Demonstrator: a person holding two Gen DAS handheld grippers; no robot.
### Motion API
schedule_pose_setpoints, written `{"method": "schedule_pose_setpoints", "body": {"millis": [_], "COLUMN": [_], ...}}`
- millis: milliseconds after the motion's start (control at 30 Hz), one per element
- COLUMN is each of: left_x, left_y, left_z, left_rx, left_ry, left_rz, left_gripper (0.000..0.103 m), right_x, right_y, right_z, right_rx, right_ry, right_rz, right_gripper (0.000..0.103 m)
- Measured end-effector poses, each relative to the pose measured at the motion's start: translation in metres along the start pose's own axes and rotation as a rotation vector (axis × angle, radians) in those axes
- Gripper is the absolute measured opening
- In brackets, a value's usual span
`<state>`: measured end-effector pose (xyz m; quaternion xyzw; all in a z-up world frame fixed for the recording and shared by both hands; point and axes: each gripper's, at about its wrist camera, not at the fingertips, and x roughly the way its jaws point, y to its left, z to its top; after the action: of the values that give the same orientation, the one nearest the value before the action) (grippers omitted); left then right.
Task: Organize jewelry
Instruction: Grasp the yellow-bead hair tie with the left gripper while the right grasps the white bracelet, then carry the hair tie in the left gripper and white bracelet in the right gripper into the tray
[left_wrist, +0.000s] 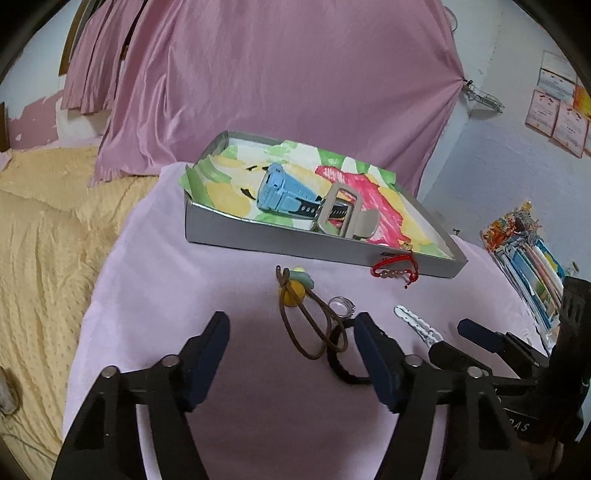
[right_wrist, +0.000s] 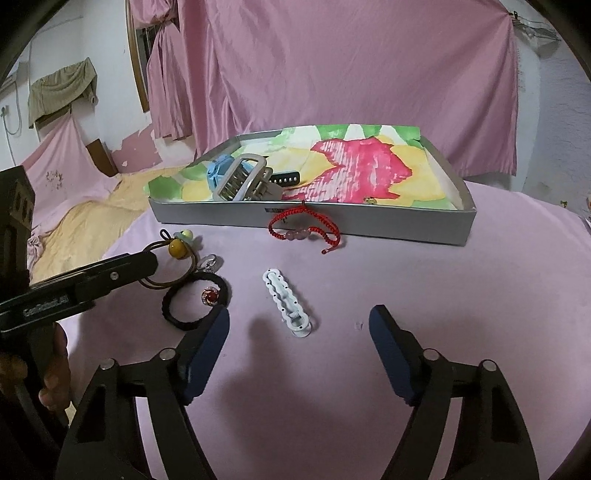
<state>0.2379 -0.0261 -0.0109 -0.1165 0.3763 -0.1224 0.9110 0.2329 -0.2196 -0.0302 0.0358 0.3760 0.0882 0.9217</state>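
Observation:
A grey tray (left_wrist: 295, 247) (right_wrist: 369, 221) lined with colourful paper holds a blue watch (left_wrist: 277, 188) and a beige claw clip (left_wrist: 343, 214). A red cord bracelet (right_wrist: 306, 229) hangs over its front wall. On the pink cloth lie a brown elastic with a yellow bead (left_wrist: 291, 295), a clear ring (left_wrist: 341, 306), a black hair tie (right_wrist: 181, 317) and a white hair clip (right_wrist: 288, 302). My left gripper (left_wrist: 291, 325) is open, its fingers either side of the brown elastic without touching it. My right gripper (right_wrist: 299, 314) is open around the white clip, pads apart from it.
The pink-covered table (right_wrist: 443, 295) ends at the left over a yellow bedspread (left_wrist: 44, 240). Pink curtains (left_wrist: 277, 74) hang behind the tray. A stack of colourful packets (left_wrist: 524, 251) sits at the right. A person's hand (right_wrist: 55, 369) holds the left gripper's handle.

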Motion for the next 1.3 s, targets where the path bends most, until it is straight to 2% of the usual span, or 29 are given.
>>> {"method": "schedule_pose_setpoints", "body": {"millis": [133, 200, 233, 300, 333, 367, 400, 467, 600, 800, 1000, 1300], "left_x": [0.006, 0.007, 0.008, 0.009, 0.01, 0.011, 0.011, 0.011, 0.008, -0.004, -0.018, -0.03], "left_y": [0.002, 0.002, 0.002, 0.003, 0.003, 0.002, 0.002, -0.001, -0.004, -0.006, -0.012, -0.02], "left_z": [0.001, 0.002, 0.002, 0.002, 0.002, 0.002, 0.002, 0.0, -0.004, -0.001, 0.01, 0.035], "left_rx": [-0.017, -0.019, -0.021, -0.023, -0.023, -0.019, -0.016, -0.002, 0.019, 0.031, 0.05, 0.081], "left_ry": [0.024, 0.026, 0.027, 0.031, 0.034, 0.039, 0.043, 0.05, 0.051, 0.003, -0.053, -0.125], "left_rz": [-0.004, -0.003, -0.004, -0.005, -0.004, 0.0, 0.003, -0.001, 0.004, 0.006, 0.01, -0.002], "left_gripper": [0.048, 0.036, 0.033, 0.017, 0.013, 0.008, 0.007, 0.005, 0.005, 0.005, 0.005, 0.005], "right_x": [0.007, 0.009, 0.01, 0.011, 0.012, 0.012, 0.012, 0.012, 0.011, 0.006, -0.002, -0.012], "right_y": [0.002, 0.003, 0.003, 0.006, 0.007, 0.007, 0.008, 0.009, 0.008, 0.005, 0.003, -0.003], "right_z": [0.002, 0.001, 0.001, 0.002, 0.002, 0.002, 0.002, 0.002, 0.001, 0.001, 0.005, 0.024], "right_rx": [-0.012, -0.019, -0.022, -0.033, -0.038, -0.044, -0.05, -0.056, -0.055, -0.038, -0.023, -0.025], "right_ry": [0.032, 0.046, 0.05, 0.055, 0.055, 0.055, 0.055, 0.054, 0.05, 0.019, -0.04, -0.126], "right_rz": [-0.005, -0.003, -0.001, -0.006, -0.007, -0.008, -0.01, -0.009, 0.005, 0.035, 0.074, 0.071], "right_gripper": [0.055, 0.044, 0.041, 0.035, 0.033, 0.026, 0.019, 0.015, 0.015, 0.014, 0.014, 0.014]}}
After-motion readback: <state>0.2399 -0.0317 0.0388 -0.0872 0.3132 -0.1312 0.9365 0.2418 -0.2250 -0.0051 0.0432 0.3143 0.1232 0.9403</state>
